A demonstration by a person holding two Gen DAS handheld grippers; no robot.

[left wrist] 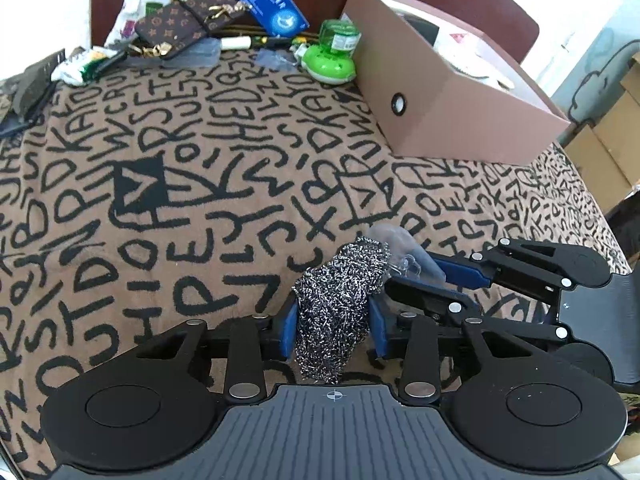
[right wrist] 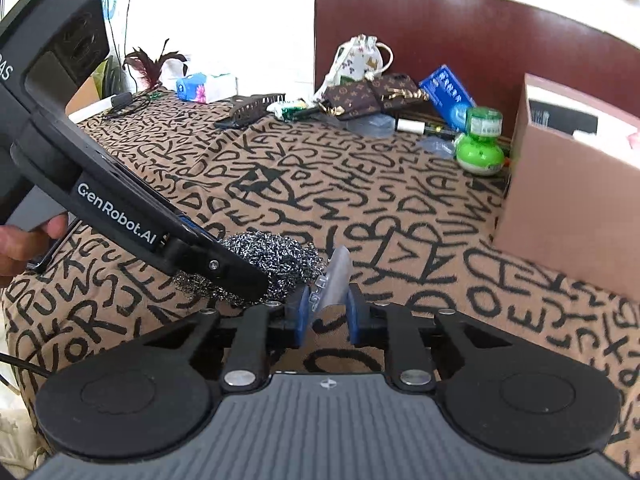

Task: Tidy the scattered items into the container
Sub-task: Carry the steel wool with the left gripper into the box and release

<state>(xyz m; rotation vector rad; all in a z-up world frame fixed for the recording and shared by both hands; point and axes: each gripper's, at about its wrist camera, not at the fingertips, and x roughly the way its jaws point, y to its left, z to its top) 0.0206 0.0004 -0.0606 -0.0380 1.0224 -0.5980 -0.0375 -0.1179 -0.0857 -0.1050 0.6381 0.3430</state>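
- Steel wool scrubber (left wrist: 334, 312) lies on the surface near the pink box (left wrist: 460, 116); left hand-held gripper (left wrist: 333, 330) squeezes it.
- Springy, light; hold the middle.
- Right hand-held gripper (right wrist: 328, 316) pinches a clear plastic piece (right wrist: 334, 280).

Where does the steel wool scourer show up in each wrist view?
Left wrist: the steel wool scourer sits low centre, between the left gripper fingers.
Right wrist: low and left of centre, partly behind the left gripper's body.
Shared landmark: the pink box, upper right in the left view, at the right edge in the right view.
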